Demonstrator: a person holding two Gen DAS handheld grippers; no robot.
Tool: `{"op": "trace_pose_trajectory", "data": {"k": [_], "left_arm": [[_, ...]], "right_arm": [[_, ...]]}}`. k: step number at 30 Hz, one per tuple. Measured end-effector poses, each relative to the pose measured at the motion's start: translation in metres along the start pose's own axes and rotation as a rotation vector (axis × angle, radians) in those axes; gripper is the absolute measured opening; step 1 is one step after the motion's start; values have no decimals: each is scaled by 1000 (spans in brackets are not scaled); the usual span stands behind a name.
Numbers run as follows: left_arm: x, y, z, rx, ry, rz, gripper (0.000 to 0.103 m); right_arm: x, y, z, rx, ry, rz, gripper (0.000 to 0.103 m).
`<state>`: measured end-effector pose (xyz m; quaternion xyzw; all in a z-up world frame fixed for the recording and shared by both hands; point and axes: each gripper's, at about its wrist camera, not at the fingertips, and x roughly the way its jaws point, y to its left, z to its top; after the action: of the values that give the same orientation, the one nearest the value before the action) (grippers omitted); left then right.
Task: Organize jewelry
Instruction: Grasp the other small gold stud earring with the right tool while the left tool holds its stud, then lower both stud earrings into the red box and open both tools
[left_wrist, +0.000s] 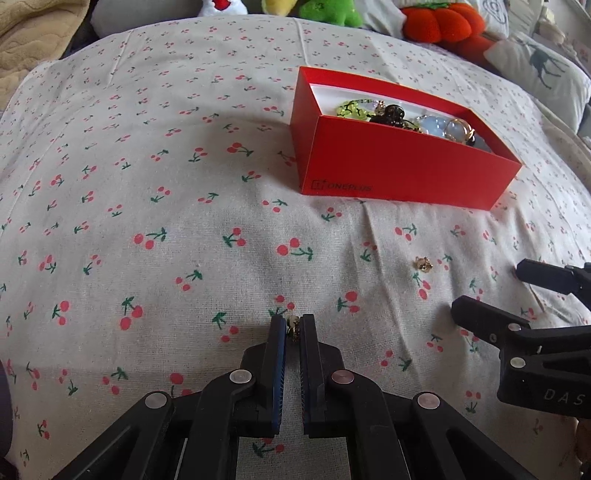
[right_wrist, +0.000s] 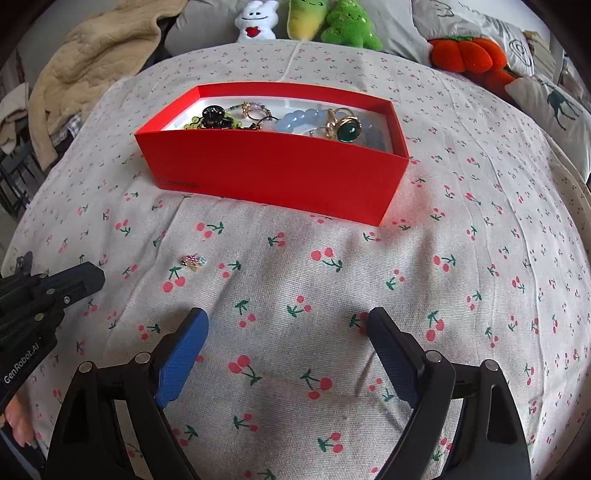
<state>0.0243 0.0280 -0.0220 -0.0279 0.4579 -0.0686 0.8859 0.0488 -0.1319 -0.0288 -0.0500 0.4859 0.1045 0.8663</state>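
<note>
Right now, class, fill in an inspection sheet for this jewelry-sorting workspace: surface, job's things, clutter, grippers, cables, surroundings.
Surface: cherry-print bedsheet, wrinkled.
Job's things: red box, open, holding a green ring, blue bracelet, black clip and more; one small gold piece loose on the sheet.
Clutter: nothing seen.
Grippers: left gripper shut on a small earring; right gripper open, holding nothing.
Cables: nothing seen.
Surroundings: plush toys, orange pumpkin cushion, beige blanket, pillows.
</note>
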Motion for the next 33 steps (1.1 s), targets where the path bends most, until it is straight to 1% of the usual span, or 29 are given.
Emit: {"op": "trace_pose_trajectory", "data": {"k": [2, 5, 11, 13, 14, 16, 17, 19, 22, 29, 33], "left_arm": [[-1, 2, -1, -6, -1, 0, 2], [-2, 3, -3, -8, 0, 2, 2], [-3, 6, -6, -13, 4, -3, 2], [-3, 7, -7, -16, 5, -6, 2], [-4, 8, -7, -17, 5, -7, 2], [-4, 8, -7, -19, 6, -7, 2], [-4, 8, -8, -19, 7, -6, 2], [-5, 8, -8, -18, 9, -4, 2], [-6, 7, -8, -18, 12, -2, 2], [-9, 9, -9, -23, 15, -1, 2], [-11, 11, -9, -33, 20, -2, 2]], "right_arm": [[2, 4, 3, -4, 0, 9, 89], [4, 15, 9, -18, 5, 34, 83], [8, 33, 17, -44, 9, 60, 69], [10, 36, 22, -41, 12, 73, 59], [11, 37, 24, -43, 15, 77, 56], [12, 39, 28, -51, 21, 82, 41], [12, 41, 30, -56, 25, 84, 36], [13, 43, 32, -60, 33, 89, 23], [15, 43, 36, -51, 44, 94, 13], [12, 38, 35, -31, 54, 111, 13], [7, 31, 33, -2, 79, 123, 13]]}}
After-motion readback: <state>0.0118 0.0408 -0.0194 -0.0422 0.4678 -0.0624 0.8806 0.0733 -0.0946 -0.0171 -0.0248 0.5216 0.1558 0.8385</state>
